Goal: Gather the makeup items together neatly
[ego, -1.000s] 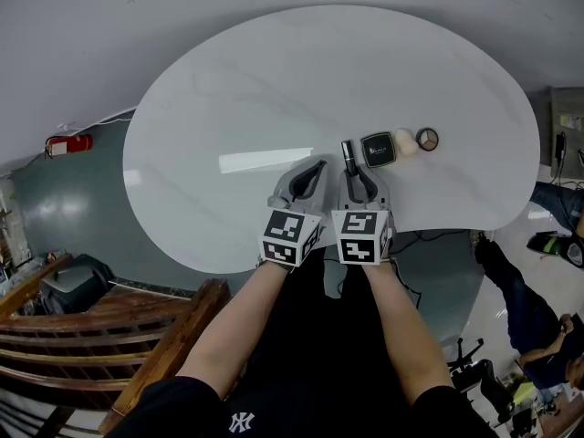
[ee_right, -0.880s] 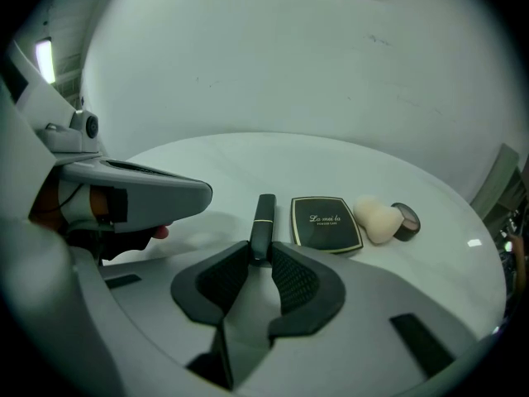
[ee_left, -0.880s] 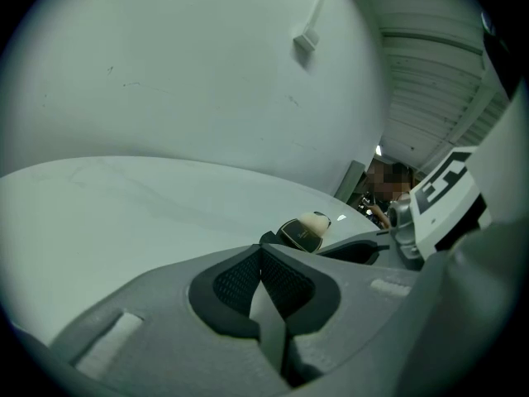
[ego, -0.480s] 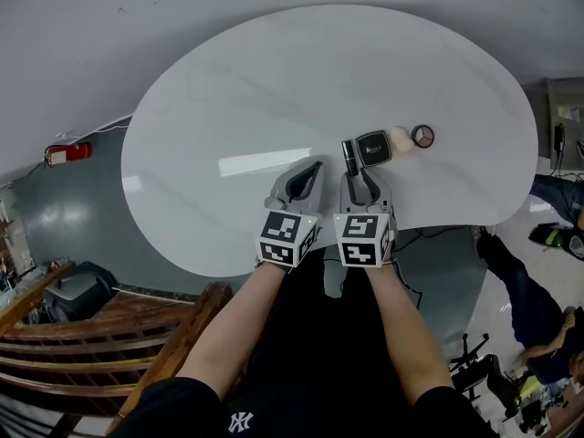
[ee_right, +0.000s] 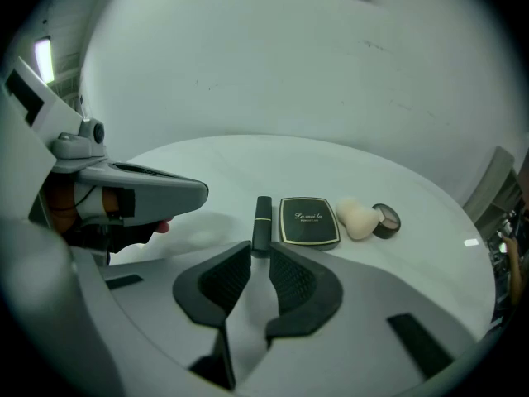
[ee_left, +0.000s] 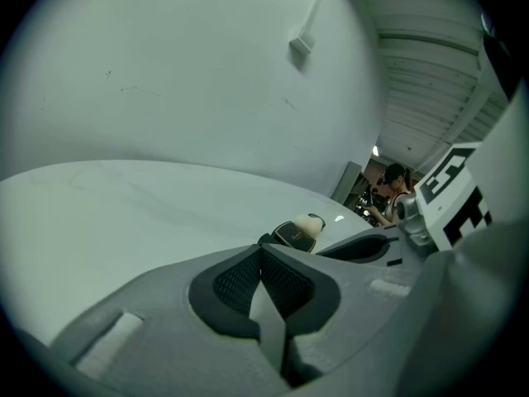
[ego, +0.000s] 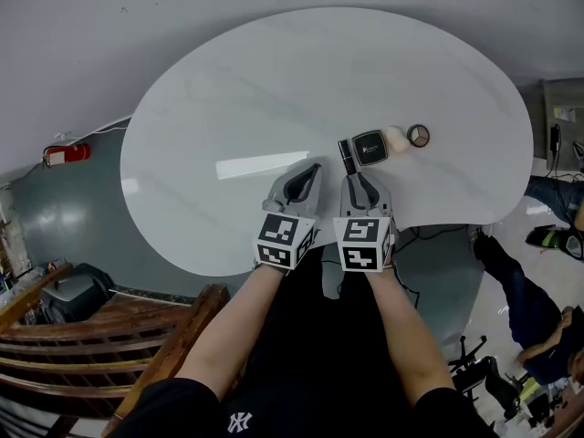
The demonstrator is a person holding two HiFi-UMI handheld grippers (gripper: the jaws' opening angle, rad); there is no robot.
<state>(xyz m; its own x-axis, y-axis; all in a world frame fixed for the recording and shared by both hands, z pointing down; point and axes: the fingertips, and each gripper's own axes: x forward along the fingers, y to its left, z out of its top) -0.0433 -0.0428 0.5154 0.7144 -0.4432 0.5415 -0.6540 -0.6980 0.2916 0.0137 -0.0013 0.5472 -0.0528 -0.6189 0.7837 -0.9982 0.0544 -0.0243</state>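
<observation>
The black compact (ee_right: pixel 309 221) lid reads "La mei la"; the dark shirt (ego: pixel 239 421) bears an "NY" logo.

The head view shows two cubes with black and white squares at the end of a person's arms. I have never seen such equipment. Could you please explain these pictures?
A person holds a two-jaw tool in each hand: the left tool and the right tool. The cubes are parts of those tools. One picture comes from a camera on the person's head, looking down. The other two come from cameras riding on each tool, looking along its jaws. On the white table lie, in a row, a lipstick, a compact, a sponge and a small round pot. The left jaws are together and empty. The right jaws stand slightly apart, the lipstick's near end at their tips; nothing seems gripped.
</observation>
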